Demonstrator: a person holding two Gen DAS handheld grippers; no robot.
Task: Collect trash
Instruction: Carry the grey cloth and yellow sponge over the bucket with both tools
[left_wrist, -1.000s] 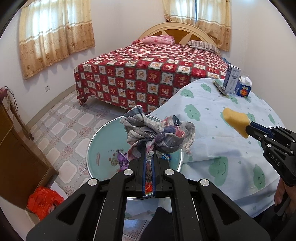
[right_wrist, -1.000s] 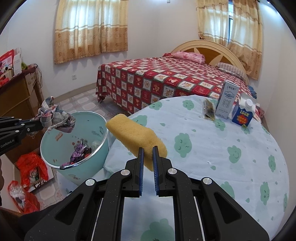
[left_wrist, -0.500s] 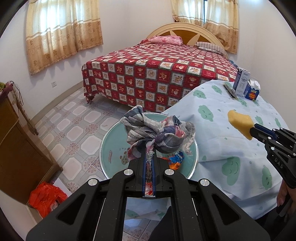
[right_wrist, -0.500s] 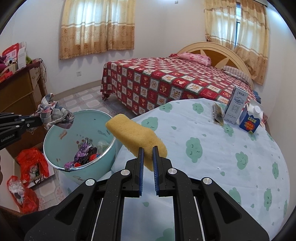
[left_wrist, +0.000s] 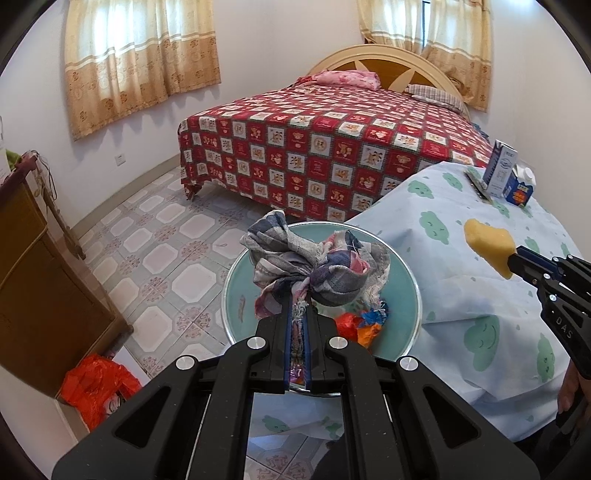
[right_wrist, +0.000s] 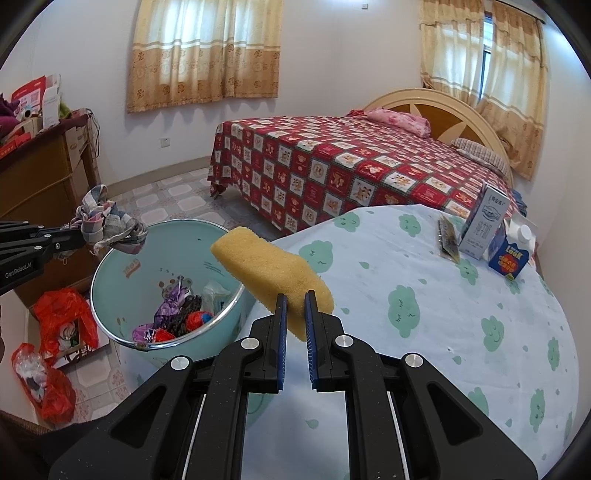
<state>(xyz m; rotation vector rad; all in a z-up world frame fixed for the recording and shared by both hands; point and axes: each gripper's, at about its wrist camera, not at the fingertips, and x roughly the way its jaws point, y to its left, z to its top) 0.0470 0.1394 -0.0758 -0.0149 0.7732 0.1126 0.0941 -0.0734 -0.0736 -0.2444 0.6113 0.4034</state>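
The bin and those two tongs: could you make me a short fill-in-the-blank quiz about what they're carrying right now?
1. The left tongs pinch a bundled ____ above the bin.
2. The right tongs hold a yellow ____.
3. The two cartons stand on the ____.
4. The bin's colour is pale ____.

Missing words: rag; sponge; table; green.

Left tongs (left_wrist: 298, 321) clamped tight on a knotted rag (left_wrist: 317, 266), right tongs (right_wrist: 295, 314) pinching a yellow sponge (right_wrist: 273, 269), both angled downward.
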